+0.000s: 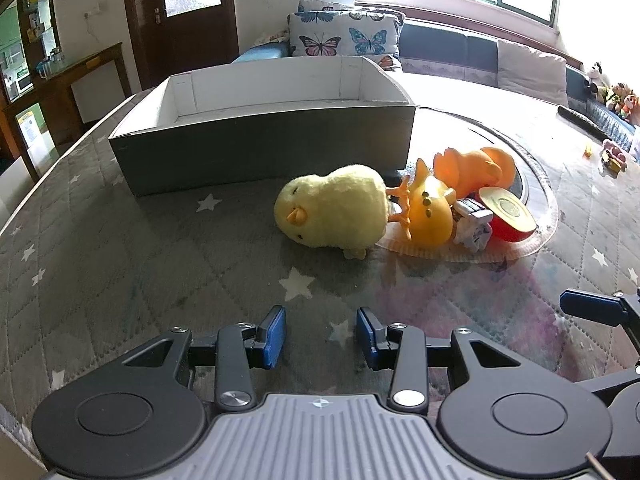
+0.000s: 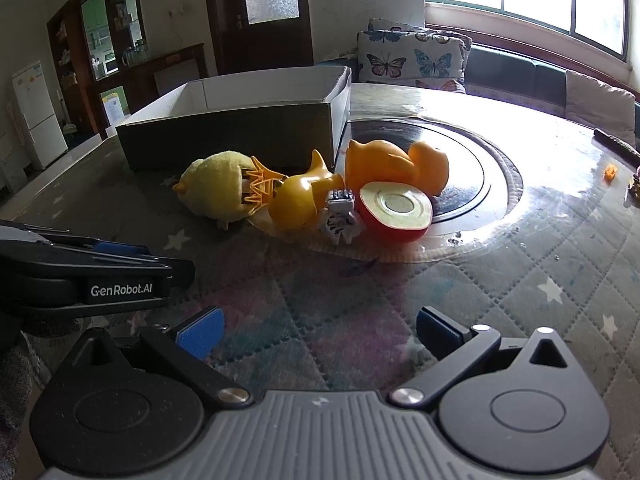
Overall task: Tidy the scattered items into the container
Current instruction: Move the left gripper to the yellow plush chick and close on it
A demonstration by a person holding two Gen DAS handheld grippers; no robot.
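A grey cardboard box [image 1: 264, 140] with a white inside stands open on the table, also in the right wrist view [image 2: 232, 136]. In front of it lie a yellow plush chick [image 1: 332, 212] [image 2: 212, 188], a small yellow duck [image 1: 432, 208] [image 2: 296, 200], a larger orange duck [image 1: 472, 168] [image 2: 388, 164], a small white robot toy [image 1: 474, 224] [image 2: 340, 216] and a red half apple [image 1: 508, 216] [image 2: 396, 208]. My left gripper [image 1: 321, 336] is open and empty, short of the chick. My right gripper [image 2: 316, 332] is open and empty, short of the toys.
The table has a grey quilted cloth with stars [image 1: 120, 260]. A glass turntable [image 2: 460, 168] lies under the toys on the right. Small bits [image 1: 612, 156] and a dark remote [image 1: 584, 122] lie at the far right. A sofa with butterfly cushions [image 1: 344, 36] is behind.
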